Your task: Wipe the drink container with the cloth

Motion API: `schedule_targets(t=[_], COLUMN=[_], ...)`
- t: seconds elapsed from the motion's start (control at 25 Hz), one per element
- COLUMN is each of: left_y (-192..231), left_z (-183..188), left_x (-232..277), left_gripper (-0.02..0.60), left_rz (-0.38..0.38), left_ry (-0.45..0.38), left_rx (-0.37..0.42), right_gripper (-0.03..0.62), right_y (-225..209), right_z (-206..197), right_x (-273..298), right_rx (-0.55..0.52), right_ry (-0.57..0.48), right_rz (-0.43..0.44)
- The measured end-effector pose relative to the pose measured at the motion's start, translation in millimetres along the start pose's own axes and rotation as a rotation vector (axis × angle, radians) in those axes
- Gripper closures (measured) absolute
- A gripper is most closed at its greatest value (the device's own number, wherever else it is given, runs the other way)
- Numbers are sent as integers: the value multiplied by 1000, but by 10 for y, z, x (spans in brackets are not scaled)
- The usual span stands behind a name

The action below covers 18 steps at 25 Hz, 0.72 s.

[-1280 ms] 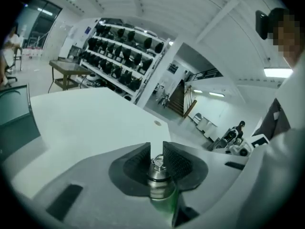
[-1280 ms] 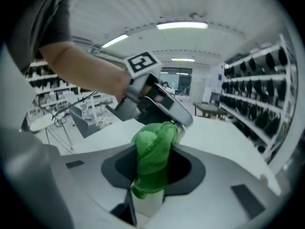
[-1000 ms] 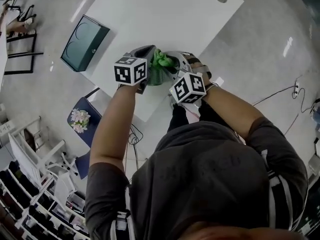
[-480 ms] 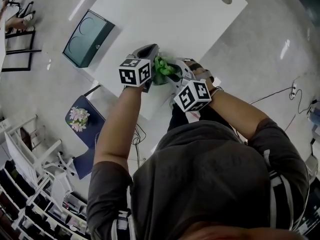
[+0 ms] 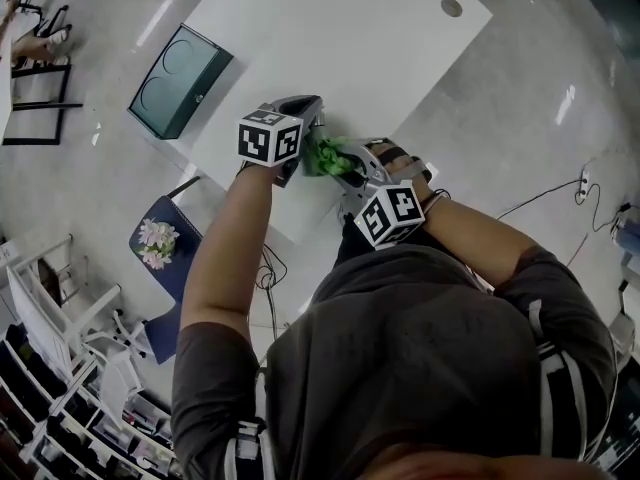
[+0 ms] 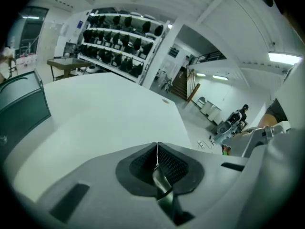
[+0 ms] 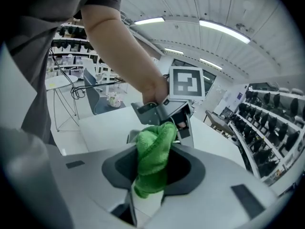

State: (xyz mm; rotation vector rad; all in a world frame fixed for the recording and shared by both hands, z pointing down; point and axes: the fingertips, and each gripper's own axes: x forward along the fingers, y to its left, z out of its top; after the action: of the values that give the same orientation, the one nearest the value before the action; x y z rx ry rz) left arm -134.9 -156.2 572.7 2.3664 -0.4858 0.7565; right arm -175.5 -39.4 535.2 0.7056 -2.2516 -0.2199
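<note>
My right gripper [image 7: 153, 149] is shut on a bunched green cloth [image 7: 150, 171], which sticks out past its jaws. In the head view the cloth [image 5: 325, 155] sits between the two grippers, over the near edge of the white table [image 5: 330, 38]. The right gripper [image 5: 350, 165] is below and right of the cloth; the left gripper [image 5: 308, 113] is above and left of it. The left gripper [image 6: 157, 149] is shut on a thin, dark shiny edge [image 6: 163, 185] that I take for the drink container; the rest of it is hidden beneath the jaws.
A dark green box [image 5: 180, 80] with two round outlines lies at the table's left edge. A round cable hole [image 5: 452, 7] marks the far corner. On the floor stand a chair with a flowered cushion [image 5: 160, 243], shelving at the lower left, and cables [image 5: 545, 193] at the right.
The right gripper and the green cloth have drawn back toward my body and slightly lower in the head view. The left gripper has stayed almost still, still shut.
</note>
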Motion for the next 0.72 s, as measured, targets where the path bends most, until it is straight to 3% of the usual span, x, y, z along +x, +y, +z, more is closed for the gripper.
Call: schedule_targets(t=[0.12,0.24,0.32,0.4,0.56,0.64,0.72], left_y=[56,93,81,33,-125,-210,-218], left_z=[-2,-44,-182,-323,-410,-437,-432], left_x=[-33,-57,-34,21,178,228,229], left_gripper=[552,366,309,289,278,336,337], left_rz=[-24,-37,-47,-56,-110,-155,-167], left_ry=[97,184,273,349,412,444,447], left_rx=[-11,-89,-136,-167,-224,-232,-233], right_gripper=[482,482,482,482,482,480,480], right_y=[-8,-14,-39,-45,-1,12,-8], right_z=[-32,-32,-17,-21,-53,-74,-82], right_x=[25,5,-4,-11,-37,-40,-57], right_rx=[-4,1,20,26,32,33,47], right_ry=[15,16,15,17,27,29,29], right_rz=[12,11,4,3,15,22,21])
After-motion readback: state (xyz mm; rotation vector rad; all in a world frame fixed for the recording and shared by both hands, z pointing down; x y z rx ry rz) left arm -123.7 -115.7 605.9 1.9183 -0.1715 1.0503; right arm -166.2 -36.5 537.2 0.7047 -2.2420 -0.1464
